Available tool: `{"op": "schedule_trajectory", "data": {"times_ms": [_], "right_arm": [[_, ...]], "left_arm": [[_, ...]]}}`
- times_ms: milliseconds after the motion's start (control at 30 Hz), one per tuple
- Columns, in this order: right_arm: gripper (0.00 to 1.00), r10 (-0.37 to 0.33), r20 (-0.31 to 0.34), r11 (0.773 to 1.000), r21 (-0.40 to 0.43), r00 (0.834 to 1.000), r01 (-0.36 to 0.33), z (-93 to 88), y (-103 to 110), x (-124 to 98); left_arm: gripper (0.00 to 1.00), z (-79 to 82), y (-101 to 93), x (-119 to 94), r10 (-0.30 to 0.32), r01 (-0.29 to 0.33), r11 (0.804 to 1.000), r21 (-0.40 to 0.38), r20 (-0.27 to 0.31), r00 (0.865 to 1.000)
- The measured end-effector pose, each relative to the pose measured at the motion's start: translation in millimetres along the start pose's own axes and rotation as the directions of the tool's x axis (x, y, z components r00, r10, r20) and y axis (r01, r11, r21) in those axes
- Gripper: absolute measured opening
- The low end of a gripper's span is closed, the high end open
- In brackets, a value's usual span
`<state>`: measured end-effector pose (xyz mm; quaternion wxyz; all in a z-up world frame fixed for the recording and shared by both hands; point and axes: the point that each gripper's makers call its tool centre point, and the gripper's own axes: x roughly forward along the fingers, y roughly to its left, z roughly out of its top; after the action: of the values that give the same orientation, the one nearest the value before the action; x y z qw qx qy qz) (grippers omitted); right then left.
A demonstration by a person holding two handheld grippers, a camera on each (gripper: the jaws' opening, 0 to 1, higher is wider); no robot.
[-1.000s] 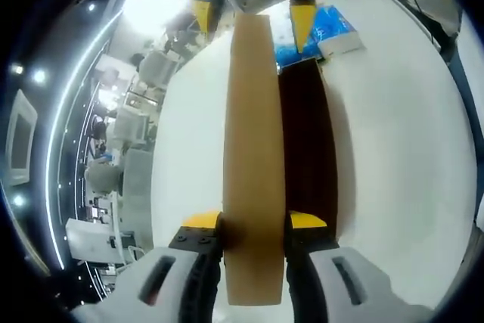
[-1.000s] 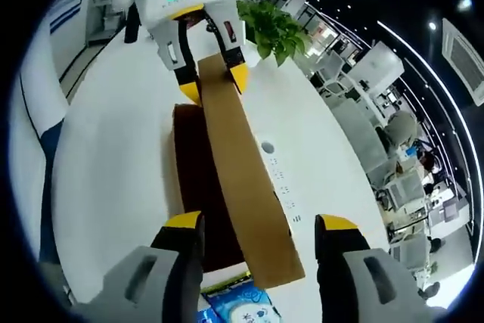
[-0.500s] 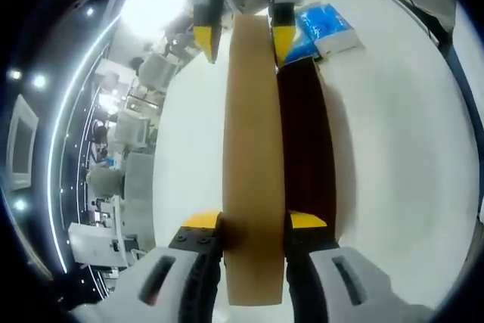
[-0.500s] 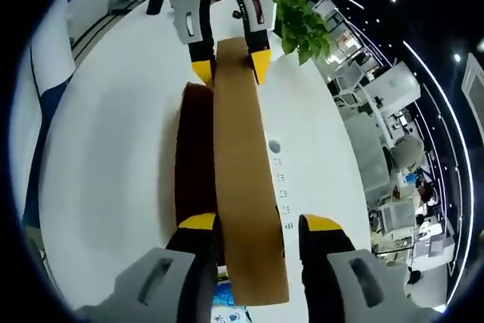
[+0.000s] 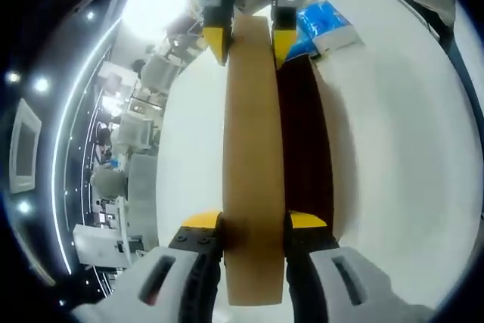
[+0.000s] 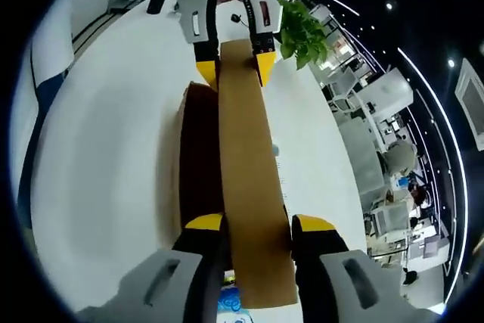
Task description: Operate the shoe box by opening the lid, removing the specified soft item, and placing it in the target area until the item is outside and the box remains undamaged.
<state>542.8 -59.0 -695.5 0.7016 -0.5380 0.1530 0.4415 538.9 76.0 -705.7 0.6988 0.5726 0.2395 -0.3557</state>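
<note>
A long brown cardboard lid [image 5: 253,149] stands lifted on edge over the dark shoe box [image 5: 306,141] on the white table. My left gripper [image 5: 254,223] is shut on the lid's near end. At the far end the right gripper [image 5: 249,32] pinches the lid between its yellow tips. In the right gripper view the same lid [image 6: 246,179] runs between my right gripper [image 6: 259,225], shut on it, and the left gripper [image 6: 234,62] at the top. The dark box [image 6: 198,156] lies to the left of the lid. What is inside the box is hidden.
A blue tissue pack [image 5: 321,28] lies on the white table [image 5: 393,149] just past the box's far end, and its edge [image 6: 231,300] peeks out below my right gripper. A green plant [image 6: 302,32] stands beyond the table; office desks lie further off.
The right gripper's jaws have come together from wide open onto the lid's end and lined up with it. My left gripper has kept its hold on the other end.
</note>
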Motion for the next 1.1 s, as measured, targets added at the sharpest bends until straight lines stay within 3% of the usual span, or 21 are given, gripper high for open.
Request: {"op": "schedule_trajectory", "data": {"times_ms": [67, 233, 667, 1100], "right_arm": [[0.32, -0.012, -0.001, 0.999, -0.045, 1.0, 0.012, 0.1, -2.0, 1.8], [0.32, -0.023, -0.008, 0.997, -0.067, 1.0, 0.022, -1.7, 6.2, -0.1], [0.31, -0.101, 0.001, 0.991, -0.083, 0.995, 0.101, -10.0, 17.1, 3.8], [0.31, -0.12, 0.0, 0.986, -0.117, 0.993, 0.119, -15.8, 26.3, 8.7]], "left_arm": [[0.32, -0.9, -1.9, 1.6, 0.03, -0.03, 1.0, 0.0, -0.003, 1.0], [0.32, 2.1, -9.4, -0.9, 0.073, -0.073, 0.997, 0.013, 0.011, 0.997], [0.32, 5.7, -17.6, 1.9, 0.128, -0.129, 0.991, 0.046, 0.027, 0.991], [0.32, 6.5, -24.3, 5.6, 0.17, -0.173, 0.983, 0.066, 0.038, 0.985]]}}
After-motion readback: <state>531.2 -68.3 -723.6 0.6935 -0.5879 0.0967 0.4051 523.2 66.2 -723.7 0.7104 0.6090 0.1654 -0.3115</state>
